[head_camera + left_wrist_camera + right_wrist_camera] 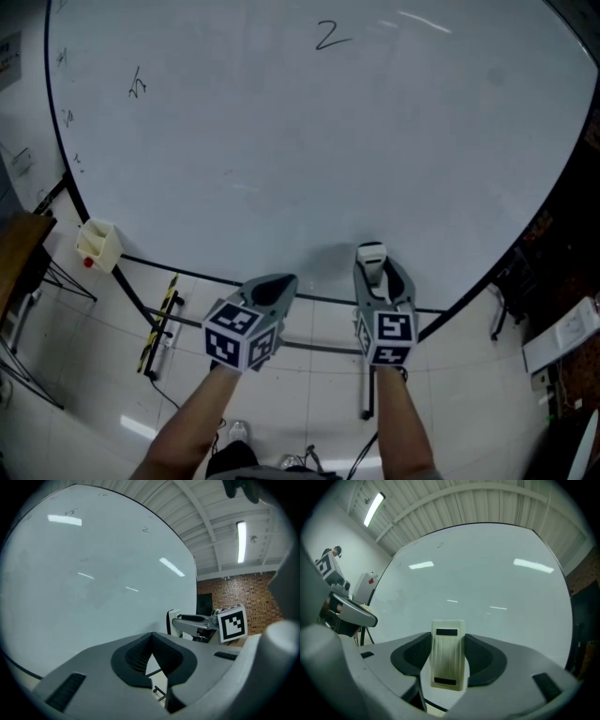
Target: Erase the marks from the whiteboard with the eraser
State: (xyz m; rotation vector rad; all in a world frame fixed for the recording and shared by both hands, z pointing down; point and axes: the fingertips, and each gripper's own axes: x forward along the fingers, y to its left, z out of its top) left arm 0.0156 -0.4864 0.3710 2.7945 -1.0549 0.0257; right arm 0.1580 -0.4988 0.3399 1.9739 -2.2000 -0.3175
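The right gripper (383, 281) is clamped on the eraser (448, 654). Its jaws press the eraser's long sides so that one end sticks out toward the whiteboard (309, 159), which likely leaves that end free to meet the surface. The eraser sits in front of the board's lower edge, and no view shows whether it touches. The left gripper (151, 649) hangs just beside it with its jaws closed together on nothing, seemingly kept low and out of the way. The marks are well above the eraser. A "2" (330, 36) sits near the top of the board, a small scribble (137, 84) at the upper left, and fainter specks (67, 117) run along the left rim. A cream box (97, 244) hangs at the board's lower left corner.
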